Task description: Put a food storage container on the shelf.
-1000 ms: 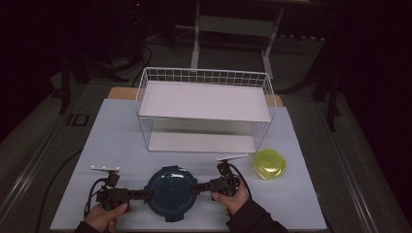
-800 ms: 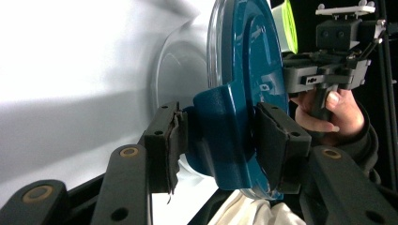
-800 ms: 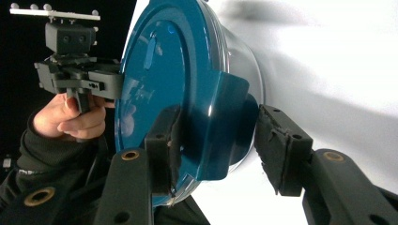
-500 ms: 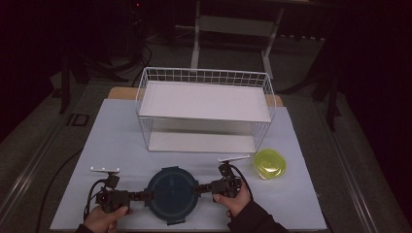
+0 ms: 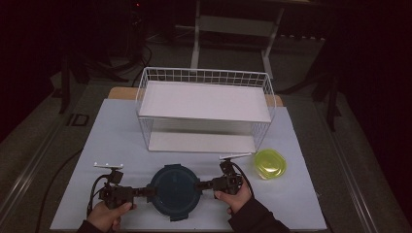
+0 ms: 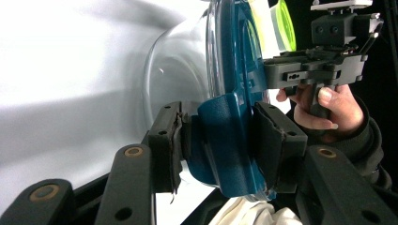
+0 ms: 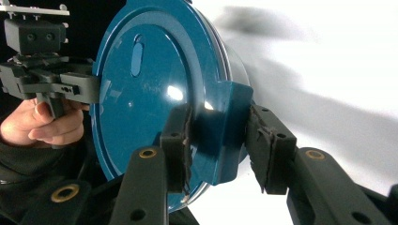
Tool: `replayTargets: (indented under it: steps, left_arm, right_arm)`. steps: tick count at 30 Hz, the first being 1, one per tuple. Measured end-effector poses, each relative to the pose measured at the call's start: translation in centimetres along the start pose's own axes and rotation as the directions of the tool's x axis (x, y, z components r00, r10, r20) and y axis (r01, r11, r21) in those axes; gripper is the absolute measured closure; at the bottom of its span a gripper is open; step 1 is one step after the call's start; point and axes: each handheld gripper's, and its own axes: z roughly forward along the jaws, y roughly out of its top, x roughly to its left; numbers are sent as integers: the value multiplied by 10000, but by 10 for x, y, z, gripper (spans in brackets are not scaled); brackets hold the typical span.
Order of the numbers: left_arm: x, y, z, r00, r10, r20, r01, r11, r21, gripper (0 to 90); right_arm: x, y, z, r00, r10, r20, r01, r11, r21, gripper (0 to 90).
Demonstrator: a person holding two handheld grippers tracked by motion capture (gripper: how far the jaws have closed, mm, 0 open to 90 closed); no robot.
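Observation:
A round clear container with a dark blue lid point(image 5: 174, 188) sits on the white table cover near the front edge. My left gripper point(image 5: 148, 191) is shut on the lid's left clip point(image 6: 225, 140), with a pad pressed on each side of it. My right gripper point(image 5: 200, 185) holds the opposite clip point(image 7: 220, 131). Its jaws have just been closing with that clip between them, and both pads now meet it. In the left gripper view the right gripper point(image 6: 277, 70) and its hand show beyond the lid. In the right gripper view the left gripper point(image 7: 89, 86) shows at the lid's far rim.
A white wire rack with two shelves point(image 5: 204, 99) stands behind the container, mid-table. A yellow-green lidded box point(image 5: 269, 163) lies to the right, close to my right hand. The white table cover point(image 5: 111, 141) ends just in front of both hands.
The right gripper's jaws have narrowed onto the right clip. Both hands and the container have stayed in place.

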Motion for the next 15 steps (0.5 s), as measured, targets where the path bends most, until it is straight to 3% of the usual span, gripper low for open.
replayTargets:
  steps: [1,3,7,10,15]
  left_arm:
    - [0,0,0,10000,-47,1,47,10000,-10,544]
    - [3,0,0,9999,-132,85,133,9999,-25,544]
    - [8,-1,0,9994,-232,261,231,9997,31,544]
    - [12,-2,-1,9981,-467,398,465,9989,67,545]
    - [11,-4,-1,9977,-527,422,529,9986,-30,548]
  right_arm:
    - [-1,1,0,9999,-69,-79,70,9999,137,601]
    - [-7,1,1,9987,289,-422,-279,9993,260,577]
    - [-12,1,4,9953,574,-775,-528,9968,601,538]
    - [-22,0,7,9819,1179,-1480,-1068,9910,811,539]
    - [-18,-2,7,9846,1084,-1370,-993,9925,713,546]
